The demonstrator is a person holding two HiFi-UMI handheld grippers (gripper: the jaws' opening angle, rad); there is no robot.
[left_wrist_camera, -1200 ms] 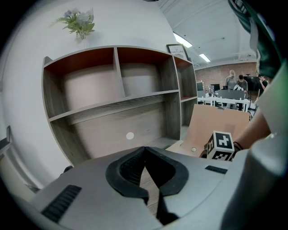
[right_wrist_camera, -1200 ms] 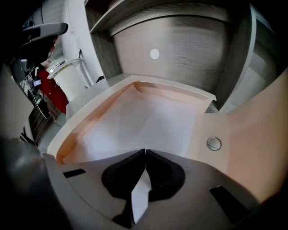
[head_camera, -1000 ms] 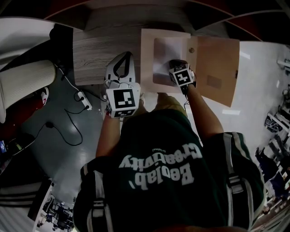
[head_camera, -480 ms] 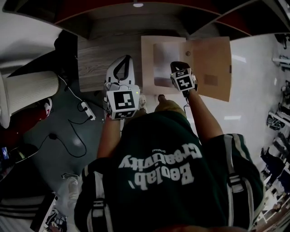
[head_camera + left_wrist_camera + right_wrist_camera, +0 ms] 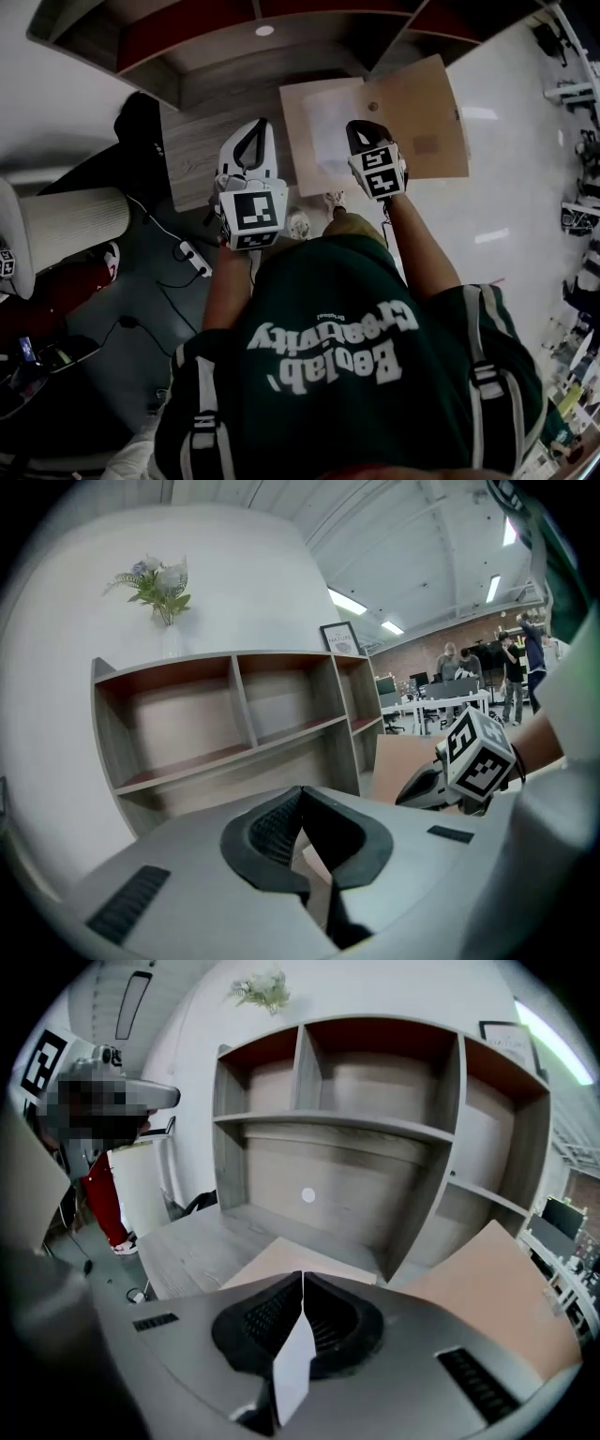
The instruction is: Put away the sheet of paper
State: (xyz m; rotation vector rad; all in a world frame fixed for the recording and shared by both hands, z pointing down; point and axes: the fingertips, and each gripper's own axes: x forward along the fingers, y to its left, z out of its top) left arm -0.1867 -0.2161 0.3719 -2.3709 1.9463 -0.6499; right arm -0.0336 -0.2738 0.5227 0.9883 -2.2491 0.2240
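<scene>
A white sheet of paper (image 5: 326, 120) lies on the left half of an open brown folder (image 5: 422, 108) on the grey desk (image 5: 202, 141). My right gripper (image 5: 358, 127) is at the sheet's right edge, shut on it. In the right gripper view a white strip of the paper (image 5: 292, 1363) runs between the closed jaws of that gripper (image 5: 302, 1275), with the folder (image 5: 487, 1283) spread beyond. My left gripper (image 5: 254, 125) hovers left of the folder, apart from it. Its jaws (image 5: 300, 794) meet at the tip with nothing clearly held. The right gripper's marker cube (image 5: 478, 757) shows in the left gripper view.
A wooden shelf unit (image 5: 375, 1119) with open compartments stands at the back of the desk, with a vase of flowers (image 5: 159, 588) on top. Cables and a power strip (image 5: 192, 255) lie on the floor to the left. People stand far off at right (image 5: 516, 667).
The head view has swung, so the folder now looks turned and higher in the picture. The right gripper stays shut on the sheet and has shifted slightly up. The left gripper has barely moved.
</scene>
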